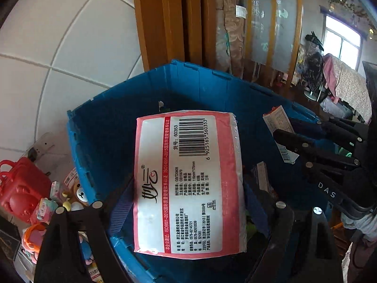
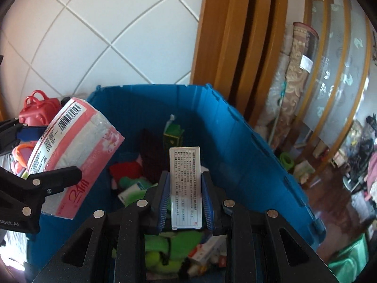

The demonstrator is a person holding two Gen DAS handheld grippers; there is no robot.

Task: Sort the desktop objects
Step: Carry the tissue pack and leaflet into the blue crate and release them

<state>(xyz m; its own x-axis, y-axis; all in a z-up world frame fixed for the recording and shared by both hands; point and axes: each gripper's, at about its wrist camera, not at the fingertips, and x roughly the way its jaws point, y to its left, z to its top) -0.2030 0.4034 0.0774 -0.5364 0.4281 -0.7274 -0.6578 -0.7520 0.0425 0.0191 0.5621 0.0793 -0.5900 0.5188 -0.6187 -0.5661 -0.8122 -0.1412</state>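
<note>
My left gripper [image 1: 188, 202] is shut on a pink and white tissue pack [image 1: 188, 179] and holds it over the blue bin [image 1: 99, 127]. The same pack [image 2: 75, 151] shows in the right wrist view at the bin's left rim. My right gripper [image 2: 185, 188] is shut on a small white box [image 2: 185, 184] with printed text, above the blue bin [image 2: 247, 155]. In the left wrist view the right gripper [image 1: 313, 139] shows at the right with that box [image 1: 278, 122]. The bin holds several items: green cloth, small boxes, a dark slab.
A red toy bag [image 1: 21, 188], a bear figure [image 1: 79, 193] and small packets lie left of the bin on the desk. White tiled wall [image 2: 106, 35] stands behind, a wooden door frame [image 2: 235, 47] to the right. A green container [image 2: 348, 259] sits low right.
</note>
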